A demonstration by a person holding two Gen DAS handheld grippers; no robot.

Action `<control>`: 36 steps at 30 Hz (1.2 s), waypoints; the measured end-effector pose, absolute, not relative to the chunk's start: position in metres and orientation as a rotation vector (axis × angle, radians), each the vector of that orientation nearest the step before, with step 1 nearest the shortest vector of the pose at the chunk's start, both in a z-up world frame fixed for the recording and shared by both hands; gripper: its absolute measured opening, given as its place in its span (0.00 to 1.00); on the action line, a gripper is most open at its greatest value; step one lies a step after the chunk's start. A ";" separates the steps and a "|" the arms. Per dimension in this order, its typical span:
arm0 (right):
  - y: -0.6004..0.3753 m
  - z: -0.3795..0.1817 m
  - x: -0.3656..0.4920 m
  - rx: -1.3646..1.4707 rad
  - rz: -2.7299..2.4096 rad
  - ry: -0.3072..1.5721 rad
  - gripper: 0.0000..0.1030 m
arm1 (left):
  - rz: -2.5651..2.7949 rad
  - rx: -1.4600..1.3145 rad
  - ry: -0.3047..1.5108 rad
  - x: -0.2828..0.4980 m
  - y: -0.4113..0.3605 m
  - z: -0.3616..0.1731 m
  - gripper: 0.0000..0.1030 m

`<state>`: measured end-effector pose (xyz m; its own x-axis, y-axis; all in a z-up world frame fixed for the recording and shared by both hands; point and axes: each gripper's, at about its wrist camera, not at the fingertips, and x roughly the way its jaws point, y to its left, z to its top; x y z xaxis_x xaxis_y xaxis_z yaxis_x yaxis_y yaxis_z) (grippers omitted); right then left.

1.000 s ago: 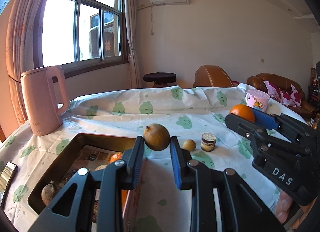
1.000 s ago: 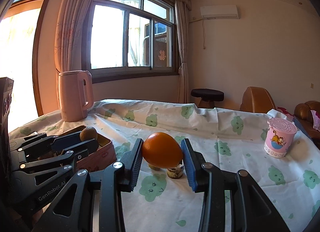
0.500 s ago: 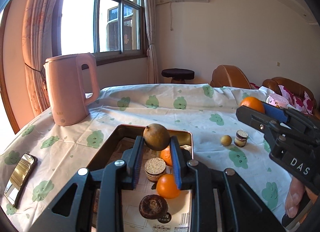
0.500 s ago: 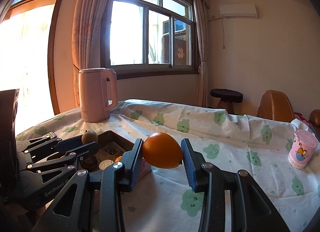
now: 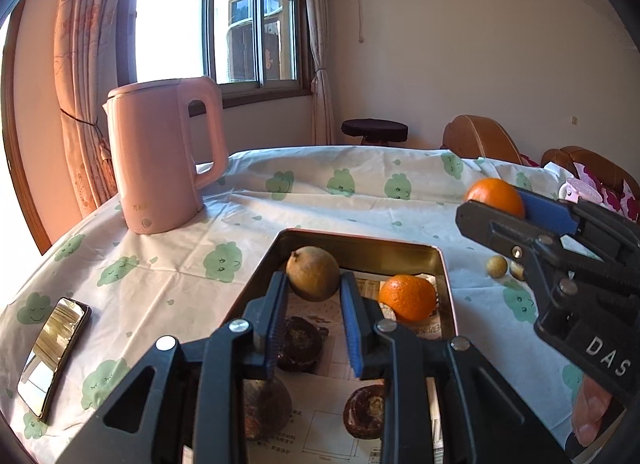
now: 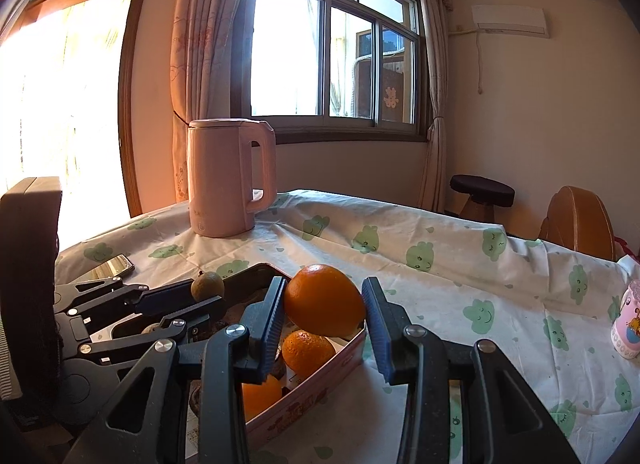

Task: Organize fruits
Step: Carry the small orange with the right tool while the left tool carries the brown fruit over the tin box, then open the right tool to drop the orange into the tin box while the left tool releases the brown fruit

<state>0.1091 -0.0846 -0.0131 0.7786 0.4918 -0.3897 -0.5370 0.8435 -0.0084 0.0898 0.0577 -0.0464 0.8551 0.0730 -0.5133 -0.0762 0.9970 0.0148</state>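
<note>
1. Table (image 5: 320, 200) under a white cloth with green prints, filling the lower scene in both views.
2. Pink kettle (image 5: 160, 156) upright at far left, handle turned right.
3. Metal tin (image 5: 360, 252), paper-lined, open, near centre of the table; pink outer wall visible from the right wrist view (image 6: 312, 388).
4. Left gripper (image 5: 314, 296) raised over the tin, pinching a brown fruit (image 5: 313, 273) between its blue pads; seen from the other camera (image 6: 206, 292) at left, above the tin's near-left part.
5. Right gripper (image 6: 325, 306) clamped on a big orange (image 6: 324, 300), poised above the tin's right rim; in the left wrist view (image 5: 496, 200) held right of the tin, above the cloth.
6. Inside the tin: one orange (image 5: 408, 298) at far right, dark round fruits (image 5: 298, 344) nearer, another (image 5: 368, 408) near right.
7. Phone (image 5: 54, 352) flat at the near left edge, well apart from the tin.
8. Pink cup (image 6: 628, 328) upright at far right.
9. Small yellow fruit (image 5: 497, 266) on the cloth right of the tin, just beside a small object partly hidden by the right gripper.
</note>
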 end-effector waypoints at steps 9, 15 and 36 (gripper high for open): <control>-0.065 -0.028 0.122 -0.143 0.582 0.439 0.40 | 0.092 -0.010 0.581 0.100 0.069 -0.053 0.27; -0.054 -0.036 0.129 -0.170 0.588 0.465 0.40 | 0.096 -0.011 0.607 0.107 0.073 -0.057 0.27; -0.043 -0.051 0.148 -0.178 0.602 0.546 0.40 | 0.103 -0.010 0.637 0.114 0.076 -0.063 0.28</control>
<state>0.1477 -0.0433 -0.0511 0.6885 0.4887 -0.5358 -0.5805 0.8143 -0.0031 0.1136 0.0765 -0.0629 0.7989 0.0930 -0.5943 -0.0992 0.9948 0.0223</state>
